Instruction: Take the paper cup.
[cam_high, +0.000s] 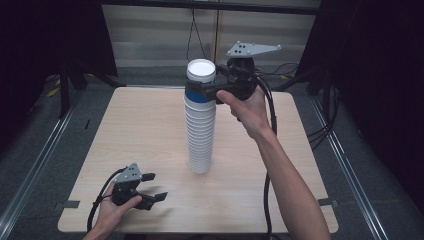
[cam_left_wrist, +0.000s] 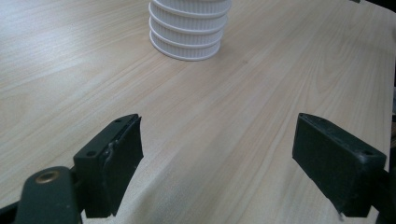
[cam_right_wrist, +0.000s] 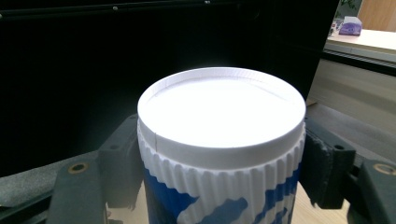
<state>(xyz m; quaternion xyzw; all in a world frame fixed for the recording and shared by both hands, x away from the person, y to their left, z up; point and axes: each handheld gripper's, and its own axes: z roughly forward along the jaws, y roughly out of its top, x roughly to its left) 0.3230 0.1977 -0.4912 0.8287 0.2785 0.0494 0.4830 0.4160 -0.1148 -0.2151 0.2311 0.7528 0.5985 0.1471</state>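
Note:
A tall stack of upturned white ribbed paper cups (cam_high: 200, 140) stands in the middle of the wooden table (cam_high: 135, 125). The top cup (cam_high: 201, 75) is white with blue markings, its flat base facing up. My right gripper (cam_high: 202, 89) reaches in from the right and is shut on that top cup (cam_right_wrist: 219, 140), one jaw against each side. In the right gripper view my right gripper (cam_right_wrist: 224, 161) clamps the cup just below its ribbed rim. My left gripper (cam_high: 156, 186) rests open near the table's front left. The stack's base (cam_left_wrist: 189, 32) lies well ahead of my left gripper (cam_left_wrist: 219, 140), which holds nothing.
Black cables (cam_high: 270, 115) trail from both grippers across the right and front of the table. Dark curtains and a metal frame surround the table. A grey floor with rails (cam_high: 35, 165) runs along both sides.

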